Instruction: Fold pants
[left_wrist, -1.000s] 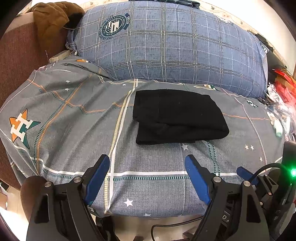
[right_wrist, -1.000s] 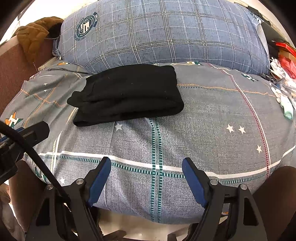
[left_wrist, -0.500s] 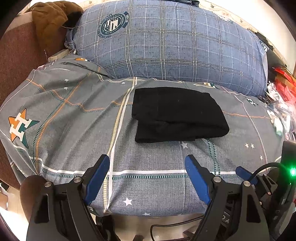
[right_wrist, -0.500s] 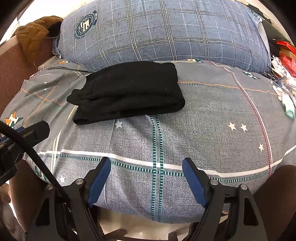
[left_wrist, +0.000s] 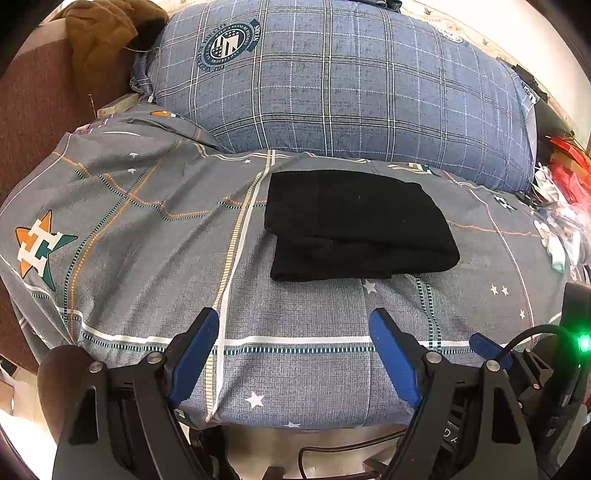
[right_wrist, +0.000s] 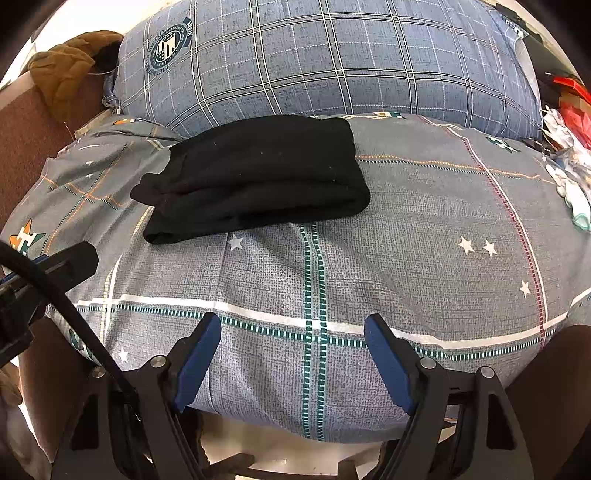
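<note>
The black pants (left_wrist: 354, 225) are seen lying as a compact folded bundle on the grey star-print bedcover (left_wrist: 147, 229), just in front of the blue plaid pillow (left_wrist: 332, 96), with a rounded fold on the right side and stacked layer ends showing at the near-left corner. The folding is judged to be essentially done; only tidying seems to remain. If a finishing touch is wanted, the uneven lower layer at the near-left corner would best be nudged flush with the top layer, with a light pinch at the edge only, so that the stack is not dragged or opened.

The left gripper (left_wrist: 293, 354) is held above the near edge of the bedcover with its blue pads well apart and nothing between them; the right gripper (right_wrist: 291, 356) is likewise spread wide and empty. Both are kept well apart from the pants.

A brown jacket (left_wrist: 99, 33) is heaped at the far left beside the pillow. Red and white clutter (left_wrist: 561, 206) is piled at the right edge of the bed. A black cable (right_wrist: 66, 306) crosses the lower left of the right wrist view. Nothing is seen standing between the grippers and the bundle.
</note>
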